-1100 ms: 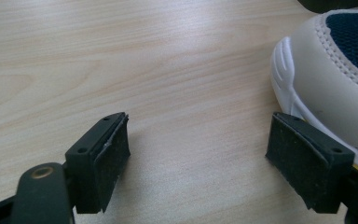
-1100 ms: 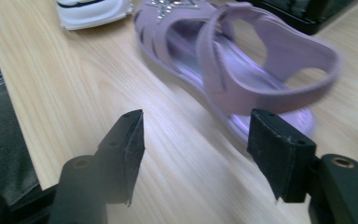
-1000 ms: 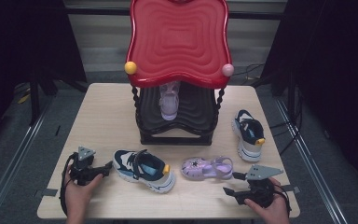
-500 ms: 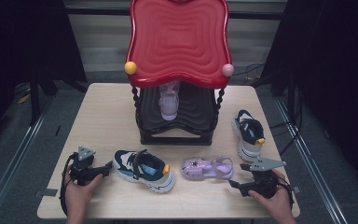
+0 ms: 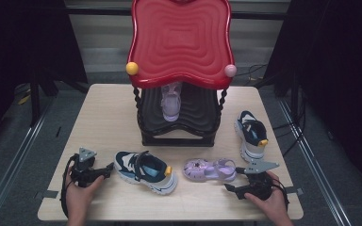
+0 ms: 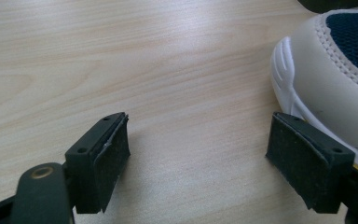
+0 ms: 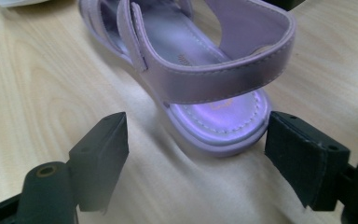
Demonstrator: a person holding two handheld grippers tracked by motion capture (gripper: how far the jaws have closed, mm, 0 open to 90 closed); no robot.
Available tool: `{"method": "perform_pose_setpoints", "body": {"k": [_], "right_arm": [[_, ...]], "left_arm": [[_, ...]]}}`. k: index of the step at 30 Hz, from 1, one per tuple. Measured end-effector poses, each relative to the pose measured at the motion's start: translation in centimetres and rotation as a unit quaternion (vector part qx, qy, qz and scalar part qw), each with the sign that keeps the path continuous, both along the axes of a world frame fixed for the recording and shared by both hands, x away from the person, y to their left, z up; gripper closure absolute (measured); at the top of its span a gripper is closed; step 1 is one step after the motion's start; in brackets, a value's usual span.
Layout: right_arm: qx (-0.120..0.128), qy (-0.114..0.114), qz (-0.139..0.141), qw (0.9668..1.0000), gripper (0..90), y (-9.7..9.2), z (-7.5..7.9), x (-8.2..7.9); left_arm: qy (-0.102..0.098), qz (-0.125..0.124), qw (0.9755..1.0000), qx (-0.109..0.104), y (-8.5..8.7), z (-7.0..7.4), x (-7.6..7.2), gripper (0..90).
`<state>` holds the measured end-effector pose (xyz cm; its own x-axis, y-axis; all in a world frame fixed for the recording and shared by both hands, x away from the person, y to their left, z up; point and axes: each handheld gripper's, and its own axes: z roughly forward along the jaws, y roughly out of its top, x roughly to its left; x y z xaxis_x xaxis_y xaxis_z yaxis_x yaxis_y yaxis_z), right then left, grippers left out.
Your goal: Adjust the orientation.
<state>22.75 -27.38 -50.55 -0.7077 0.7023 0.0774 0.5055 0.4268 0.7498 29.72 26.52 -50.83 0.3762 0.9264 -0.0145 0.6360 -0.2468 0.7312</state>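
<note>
Right gripper (image 7: 196, 135): jaws wide apart, holding nothing.
Lilac sandal (image 7: 200, 70): heel at the jaws' mouth, seemingly untouched.
Left gripper (image 6: 198, 140): spread, empty; sneaker (image 6: 335, 70) just beside one jaw.
Rack (image 5: 179, 117): behind the sandal, seen from the high view.

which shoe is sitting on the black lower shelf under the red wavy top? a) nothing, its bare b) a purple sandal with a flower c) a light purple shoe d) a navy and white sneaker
c: in the high view a light purple shoe stands on the black shelf beneath the red top, while both navy and white sneakers and the purple sandal lie on the table.
</note>
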Motion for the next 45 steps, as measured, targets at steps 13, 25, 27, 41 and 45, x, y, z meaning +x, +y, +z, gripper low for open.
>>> {"method": "perform_pose_setpoints", "body": {"k": [13,25,27,41,45], "right_arm": [[0.024,0.002,0.000,0.9997,19.3,-0.5,0.5,-2.2],[0.007,0.010,0.019,0.9997,18.1,2.4,-0.2,1.6],[0.004,0.011,0.024,0.9996,17.5,3.0,-0.4,2.0],[-0.019,-0.013,0.049,0.9986,29.7,4.0,-0.4,1.9],[-0.015,-0.016,0.025,0.9995,36.7,4.0,-0.4,1.2]], "left_arm": [[0.000,0.000,1.0000,-0.001,0.0,0.0,0.0,20.2],[0.000,-0.001,1.0000,-0.001,0.0,0.0,0.0,20.2],[0.000,-0.001,1.0000,-0.001,0.0,0.0,0.0,20.2],[0.000,-0.001,1.0000,-0.001,0.0,0.0,0.0,20.1],[0.000,0.000,1.0000,-0.001,0.0,0.0,0.0,20.1]]}}
